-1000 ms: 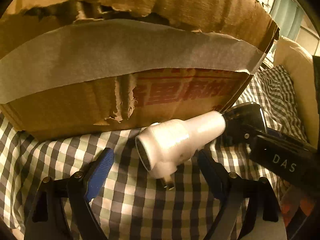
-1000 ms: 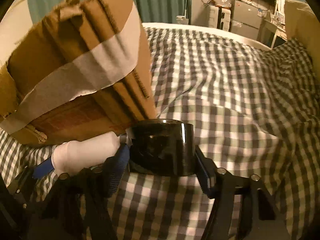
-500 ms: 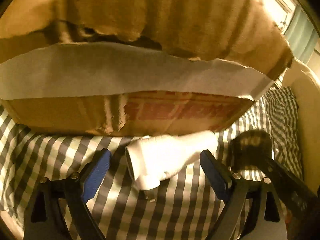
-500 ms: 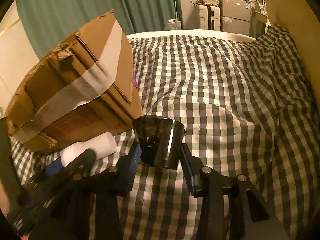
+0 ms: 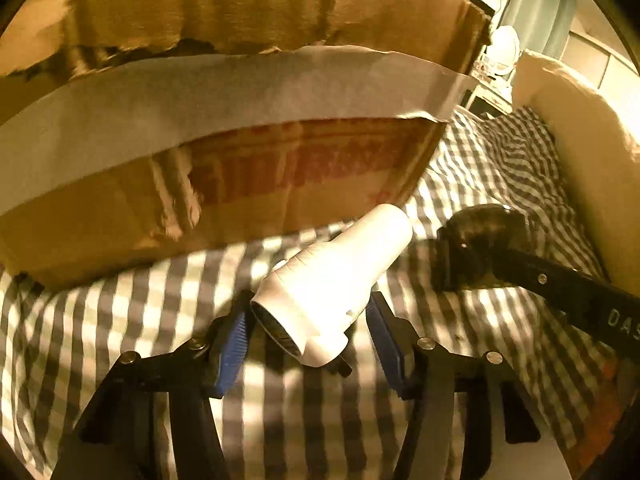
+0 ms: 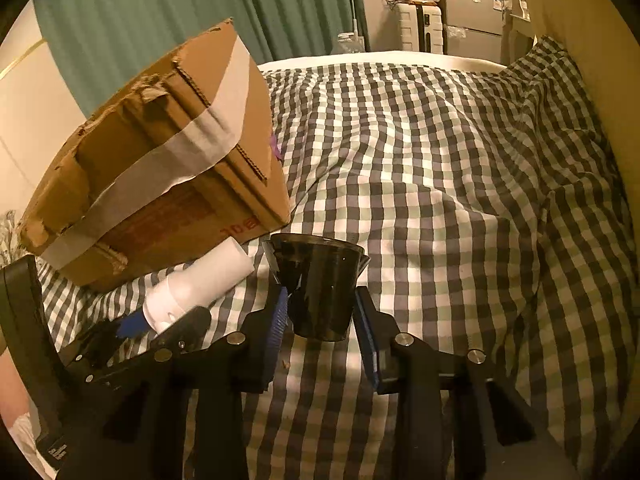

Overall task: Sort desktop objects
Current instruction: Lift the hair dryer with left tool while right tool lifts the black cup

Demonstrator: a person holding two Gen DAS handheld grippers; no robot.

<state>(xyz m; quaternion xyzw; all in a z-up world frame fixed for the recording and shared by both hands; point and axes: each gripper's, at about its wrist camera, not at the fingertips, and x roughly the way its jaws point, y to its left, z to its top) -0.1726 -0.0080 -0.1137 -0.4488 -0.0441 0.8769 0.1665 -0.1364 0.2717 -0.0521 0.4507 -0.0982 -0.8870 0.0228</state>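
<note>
Left claw [image 5: 308,344], wide a moment ago, closing on white hair-dryer-like device [image 5: 332,280], lower centre; pads about touching. Right claw [image 6: 320,320] closing, clenched on dark cup [image 6: 320,288], now lifted off checked bed cover [image 6: 440,180]. Cardboard box [image 6: 160,180] upper left, likely destination.

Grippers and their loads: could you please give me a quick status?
Left gripper closing around white dryer. Right gripper closing on black cup. Cardboard box close behind.
</note>
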